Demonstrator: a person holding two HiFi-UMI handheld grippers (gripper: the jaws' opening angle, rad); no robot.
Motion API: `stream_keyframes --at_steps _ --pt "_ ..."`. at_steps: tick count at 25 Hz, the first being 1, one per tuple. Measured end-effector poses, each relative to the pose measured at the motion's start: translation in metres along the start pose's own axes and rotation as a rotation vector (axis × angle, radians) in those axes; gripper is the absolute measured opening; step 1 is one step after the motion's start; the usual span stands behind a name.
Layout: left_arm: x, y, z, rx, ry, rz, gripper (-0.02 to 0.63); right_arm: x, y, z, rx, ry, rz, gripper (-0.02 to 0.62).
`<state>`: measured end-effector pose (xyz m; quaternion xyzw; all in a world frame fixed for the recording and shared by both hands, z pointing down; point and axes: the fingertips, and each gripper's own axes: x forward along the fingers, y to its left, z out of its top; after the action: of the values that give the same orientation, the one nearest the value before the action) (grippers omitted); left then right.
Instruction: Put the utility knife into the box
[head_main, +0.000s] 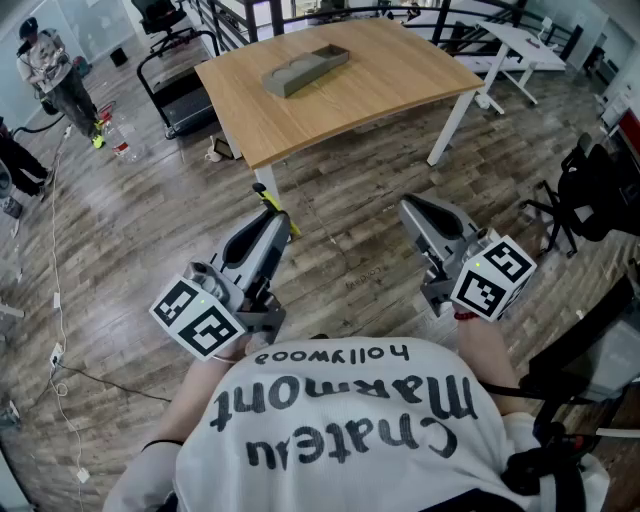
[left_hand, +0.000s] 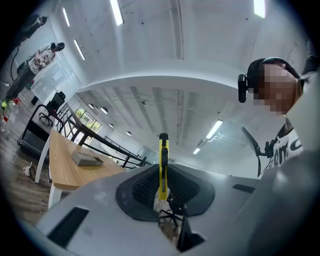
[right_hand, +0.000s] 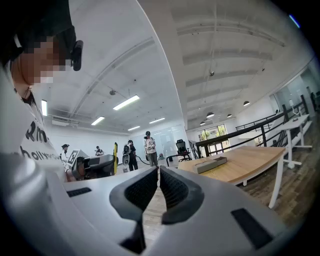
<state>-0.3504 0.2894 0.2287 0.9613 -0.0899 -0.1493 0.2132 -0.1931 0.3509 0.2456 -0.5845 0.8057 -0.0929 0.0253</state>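
The yellow utility knife (head_main: 267, 201) sticks up from my left gripper (head_main: 272, 224), which is shut on it; in the left gripper view the knife (left_hand: 163, 162) stands upright between the pads. My right gripper (head_main: 411, 209) is shut with nothing in it, its jaws (right_hand: 159, 173) meeting at the tips. Both grippers hover over the wood floor, well short of the table (head_main: 390, 85). The grey box (head_main: 305, 69) lies on the tabletop's far part, also seen in the left gripper view (left_hand: 86, 159) and the right gripper view (right_hand: 210, 164).
A white desk (head_main: 522, 45) stands at the back right and a black chair (head_main: 585, 195) at the right. At the back left are a treadmill (head_main: 172, 75) and a person (head_main: 48, 68). Cables (head_main: 58, 300) trail over the floor on the left.
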Motion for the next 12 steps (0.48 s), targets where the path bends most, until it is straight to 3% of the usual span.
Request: stream_keyframes --at_steps 5,12 --pt "0.0003 0.0015 0.0014 0.003 -0.005 -0.001 0.049 0.0021 0.0016 -0.0023 -0.044 0.024 0.0 0.023" --pt "-0.0005 0.0024 0.0014 -0.001 -0.006 0.0 0.049 0.0009 0.0 -0.002 -0.004 0.008 0.002 0.023"
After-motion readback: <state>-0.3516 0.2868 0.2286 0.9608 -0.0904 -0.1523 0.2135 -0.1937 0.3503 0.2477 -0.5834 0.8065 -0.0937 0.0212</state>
